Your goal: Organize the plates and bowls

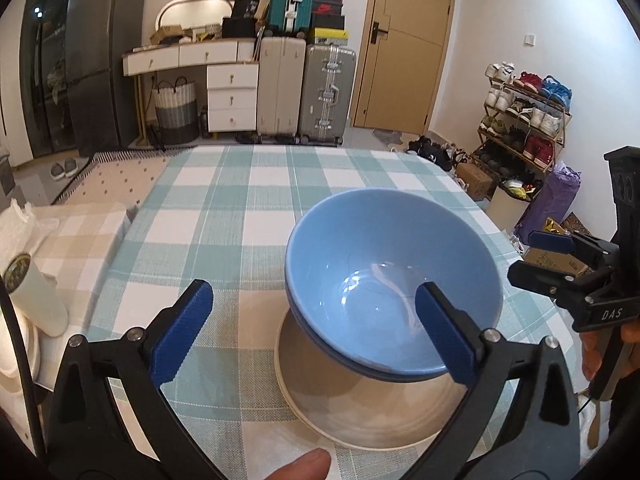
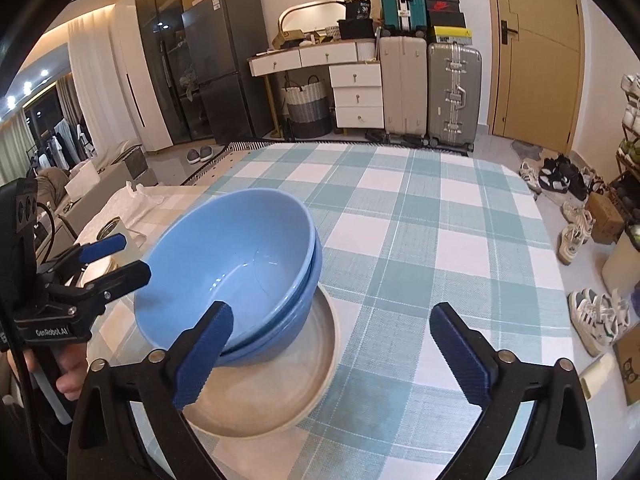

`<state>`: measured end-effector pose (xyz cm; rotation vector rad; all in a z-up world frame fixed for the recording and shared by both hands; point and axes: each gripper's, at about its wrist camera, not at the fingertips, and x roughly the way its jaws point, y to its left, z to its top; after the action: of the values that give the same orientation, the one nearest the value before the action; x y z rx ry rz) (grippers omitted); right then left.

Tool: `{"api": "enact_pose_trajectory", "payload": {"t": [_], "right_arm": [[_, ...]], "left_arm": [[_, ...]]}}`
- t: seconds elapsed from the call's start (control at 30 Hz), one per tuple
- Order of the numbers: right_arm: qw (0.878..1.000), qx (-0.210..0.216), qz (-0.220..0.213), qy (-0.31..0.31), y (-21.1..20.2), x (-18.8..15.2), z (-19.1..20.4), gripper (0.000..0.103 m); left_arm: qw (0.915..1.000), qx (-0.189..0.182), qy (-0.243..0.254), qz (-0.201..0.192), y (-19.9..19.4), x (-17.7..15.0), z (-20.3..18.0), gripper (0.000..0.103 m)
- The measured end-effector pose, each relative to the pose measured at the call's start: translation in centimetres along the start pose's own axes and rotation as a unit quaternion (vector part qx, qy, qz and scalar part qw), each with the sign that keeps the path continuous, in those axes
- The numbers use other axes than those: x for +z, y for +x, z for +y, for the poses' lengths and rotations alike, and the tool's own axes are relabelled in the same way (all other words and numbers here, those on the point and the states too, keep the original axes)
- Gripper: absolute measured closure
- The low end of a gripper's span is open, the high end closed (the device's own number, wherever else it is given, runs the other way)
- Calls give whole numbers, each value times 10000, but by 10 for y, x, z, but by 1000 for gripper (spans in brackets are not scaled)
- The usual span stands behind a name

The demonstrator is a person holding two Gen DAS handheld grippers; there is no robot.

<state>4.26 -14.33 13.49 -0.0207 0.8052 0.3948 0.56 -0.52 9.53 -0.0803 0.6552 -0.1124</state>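
Two light blue bowls (image 1: 394,276) sit nested, one inside the other, on a wide beige plate (image 1: 360,412). The stack leans a little and stands toward the far part of the plate, leaving the near part bare. The plate rests on a table covered with a teal-and-white checked tablecloth (image 1: 240,208).

The left gripper (image 1: 314,334) hangs over the near side of the stack with its blue-padded fingers (image 1: 182,336) spread wide — nothing is gripped. One pad appears in front of the upper bowl's near rim; whether it touches cannot be told. The right gripper (image 2: 334,354) is also spread wide and holds nothing; its left pad overlaps the bowls in the picture, its other pad stands over bare cloth. Each gripper shows at the edge of the other's view, with part of a hand (image 1: 608,354) on its handle.

Left of the table lies a white cylinder (image 1: 36,296) on a beige checked cloth. Beyond the table stand suitcases (image 1: 306,92), white drawers (image 1: 232,96), a dark fridge (image 1: 96,64), a wooden door (image 1: 404,44) and a shoe rack (image 1: 524,120).
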Motion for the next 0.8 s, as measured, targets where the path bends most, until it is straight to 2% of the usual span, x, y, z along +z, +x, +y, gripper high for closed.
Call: {"api": "enact_pose_trajectory", "payload": {"t": [0.2, 0.3, 0.37, 0.53, 0.8], "right_arm": [[9988, 72, -477, -106, -23, -11, 2, 1], [9978, 49, -629, -212, -29, -15, 5, 1], [9952, 63, -913, -351, -39, -25, 7, 1], [9904, 177, -1284, -488, -47, -44, 7, 1], [9842, 324, -1575, -741, -40, -73, 10, 1]], "left_arm": [[9982, -80, 158, -569, -32, -9, 2, 2], [9974, -68, 139, -701, -45, -16, 8, 2], [9969, -97, 83, -776, -51, -21, 14, 2], [9941, 138, 193, -1061, -61, -42, 29, 2], [9924, 152, 449, -1139, -50, -72, 51, 2]]}}
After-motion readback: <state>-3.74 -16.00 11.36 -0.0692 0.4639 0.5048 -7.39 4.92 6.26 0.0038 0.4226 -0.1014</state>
